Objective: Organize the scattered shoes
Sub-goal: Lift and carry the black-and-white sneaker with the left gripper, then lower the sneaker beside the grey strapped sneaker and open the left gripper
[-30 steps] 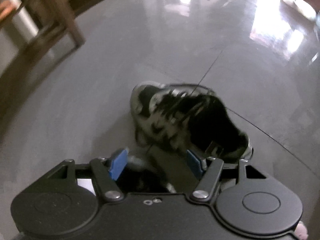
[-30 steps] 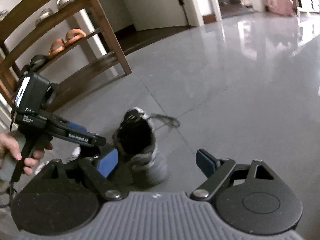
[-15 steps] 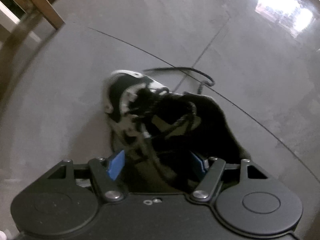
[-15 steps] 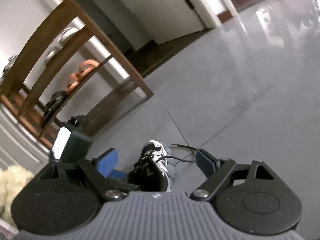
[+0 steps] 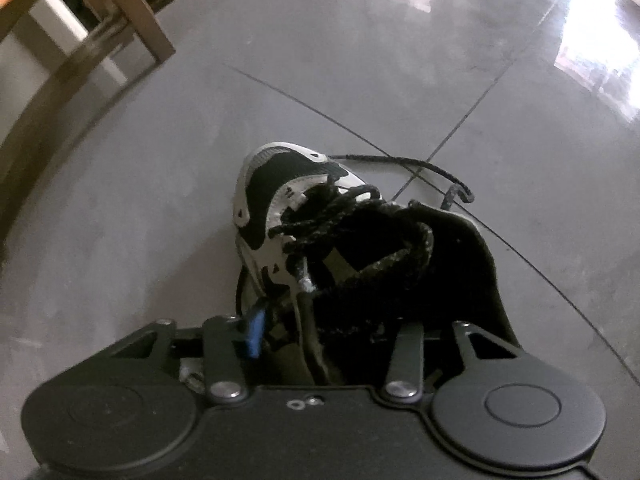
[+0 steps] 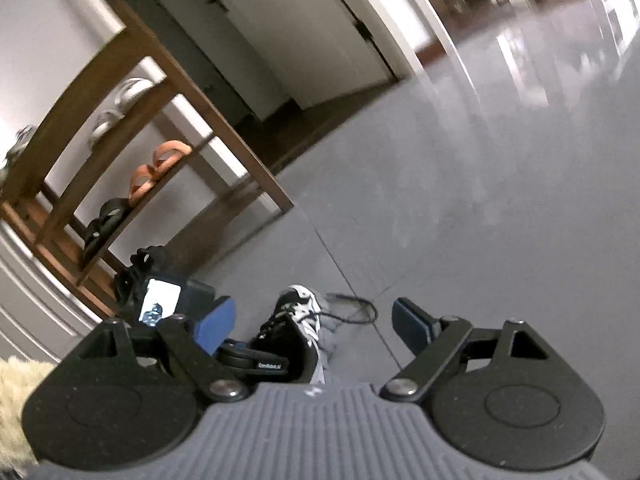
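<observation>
Left wrist view: left gripper (image 5: 320,328) jaws just closed in on the black-and-white sneaker (image 5: 340,240), clamped on its collar; 1 blue pad (image 5: 254,332) visible at the shoe's side, toe pointing away from the tool, loose lace (image 5: 420,168) trailing beyond on the grey floor (image 5: 160,220).

Right wrist view: right gripper (image 6: 310,320) wide open, nothing held. Sneaker sits just ahead between its fingers. Wooden shoe rack (image 6: 160,152) up-left.

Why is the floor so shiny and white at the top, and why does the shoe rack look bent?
Left wrist view: window light glares off the glossy floor, while the sneaker sits sharp but dark. Right wrist view: the fisheye lens curves the shoe rack, and the far doorway is smeared with blur.
</observation>
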### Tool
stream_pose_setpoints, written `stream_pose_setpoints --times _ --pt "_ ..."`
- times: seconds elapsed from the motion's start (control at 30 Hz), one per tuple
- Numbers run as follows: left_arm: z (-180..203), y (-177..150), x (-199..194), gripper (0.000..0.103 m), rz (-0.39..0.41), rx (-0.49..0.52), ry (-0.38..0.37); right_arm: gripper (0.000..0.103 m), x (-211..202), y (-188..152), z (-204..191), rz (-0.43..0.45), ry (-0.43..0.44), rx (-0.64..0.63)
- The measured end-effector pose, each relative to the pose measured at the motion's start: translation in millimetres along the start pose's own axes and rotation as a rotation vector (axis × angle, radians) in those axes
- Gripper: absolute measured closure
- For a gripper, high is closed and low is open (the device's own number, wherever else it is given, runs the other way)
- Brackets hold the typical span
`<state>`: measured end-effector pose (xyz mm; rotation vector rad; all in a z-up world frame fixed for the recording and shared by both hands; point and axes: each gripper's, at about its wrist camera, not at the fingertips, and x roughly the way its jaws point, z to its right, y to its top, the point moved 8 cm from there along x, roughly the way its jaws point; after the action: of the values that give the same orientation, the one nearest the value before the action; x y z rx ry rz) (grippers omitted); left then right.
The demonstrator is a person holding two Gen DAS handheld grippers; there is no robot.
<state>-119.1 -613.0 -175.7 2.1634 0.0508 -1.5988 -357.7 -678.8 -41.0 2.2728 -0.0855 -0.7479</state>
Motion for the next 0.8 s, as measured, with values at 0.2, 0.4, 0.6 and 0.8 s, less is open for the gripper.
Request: stream_pose_setpoints --times 0.2,0.4,0.6,0.8 --pt "0.3 0.8 -7.0 0.075 0.046 -0.036 -0.013 0.015 -10.1 -4.1 1.0 0.019 -0.019 0.041" --pt "40.9 -3.6 -22.3 0.075 0.173 0.189 -0.076 0.015 -16.1 5.0 2.9 0.068 -0.036 0.074" --pt "100.1 -15.0 -45.6 0.082 0.241 0.638 -0.336 0.015 -41.6 6.2 6.7 0.111 -0.083 0.051" --pt "123.0 -9.1 -41.9 0.061 0.18 0.819 -0.298 0.015 -64.3 6.7 19.3 0.149 -0.136 0.083"
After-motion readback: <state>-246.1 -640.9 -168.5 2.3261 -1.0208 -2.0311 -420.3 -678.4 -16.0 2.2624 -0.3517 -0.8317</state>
